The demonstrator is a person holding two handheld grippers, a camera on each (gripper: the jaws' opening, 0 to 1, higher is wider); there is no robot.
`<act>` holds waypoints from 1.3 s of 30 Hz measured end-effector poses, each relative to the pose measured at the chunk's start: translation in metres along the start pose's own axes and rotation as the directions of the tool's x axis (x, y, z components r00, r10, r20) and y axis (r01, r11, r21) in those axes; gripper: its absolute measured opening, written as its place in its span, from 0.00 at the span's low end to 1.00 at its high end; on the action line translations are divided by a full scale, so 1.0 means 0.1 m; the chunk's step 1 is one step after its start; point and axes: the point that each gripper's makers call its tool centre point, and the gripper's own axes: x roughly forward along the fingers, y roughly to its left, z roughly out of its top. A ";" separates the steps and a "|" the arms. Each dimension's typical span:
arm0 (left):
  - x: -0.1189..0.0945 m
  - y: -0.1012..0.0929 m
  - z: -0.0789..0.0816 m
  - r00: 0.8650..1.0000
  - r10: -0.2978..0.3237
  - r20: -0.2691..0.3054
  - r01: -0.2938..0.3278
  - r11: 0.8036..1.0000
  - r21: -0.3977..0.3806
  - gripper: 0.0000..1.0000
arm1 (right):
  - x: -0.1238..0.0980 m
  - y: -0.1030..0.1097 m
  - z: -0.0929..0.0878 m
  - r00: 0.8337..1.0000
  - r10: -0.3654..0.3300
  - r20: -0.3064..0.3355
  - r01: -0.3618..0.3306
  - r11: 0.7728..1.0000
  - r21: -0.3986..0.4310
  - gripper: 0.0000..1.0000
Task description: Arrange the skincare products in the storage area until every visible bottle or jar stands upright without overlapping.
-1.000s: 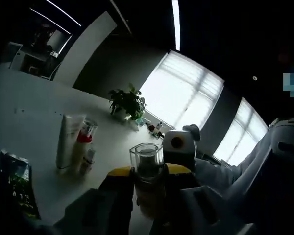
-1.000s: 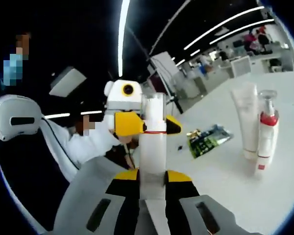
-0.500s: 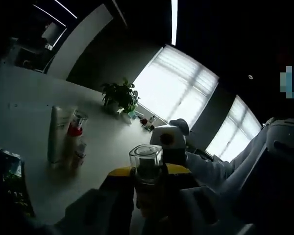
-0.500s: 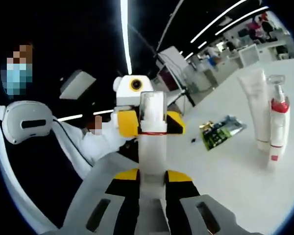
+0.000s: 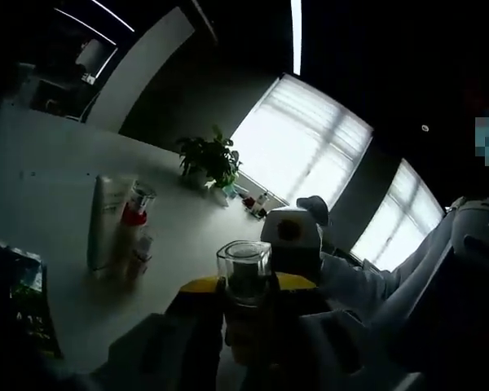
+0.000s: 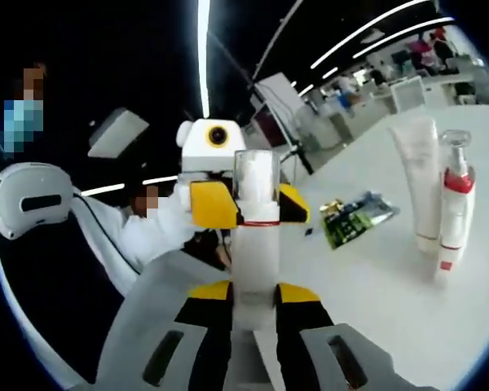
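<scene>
In the left gripper view the scene is dim and backlit by bright windows, so much detail is lost. The left gripper (image 5: 246,326) rises from the bottom edge with its jaws closed against a bottle with a clear square cap (image 5: 245,281); the bottle's lower body is sunk between the jaws and hard to make out (only the cap and a yellowish stretch below it read clearly). Just behind the cap sits the right gripper (image 5: 292,244), partly hidden by the bottle, with a person's white sleeve (image 5: 354,281) trailing off to the right. On the white table (image 5: 57,187), toward its left side, a white tube (image 5: 104,230) stands upright, with a red-collared pump bottle (image 5: 134,228) just beside it; a smaller item at their foot is too dark to identify. A green packet (image 5: 20,305) lies flat near the table's near edge, cut off by the dark rim. A potted plant (image 5: 210,160) stands at the far edge by the window.

In the right gripper view the right gripper (image 6: 253,326) has its jaws pressed onto a tall white bottle with a clear cap (image 6: 255,236), upright between them, its base hidden. Behind it the left gripper (image 6: 228,199) shows yellow. Well apart, near the table's (image 6: 375,285) right edge, the white tube (image 6: 417,187) and red-collared pump bottle (image 6: 451,208) stand upright side by side (whether touching cannot be told). The green packet (image 6: 354,217) lies flat between them and the held bottle.
</scene>
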 end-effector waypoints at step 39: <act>-0.04 0.38 0.33 0.906 0.346 0.245 -0.363 0.931 0.026 0.17 | 0.06 -0.50 0.34 0.840 -0.536 0.085 0.542 0.823 -0.171 0.16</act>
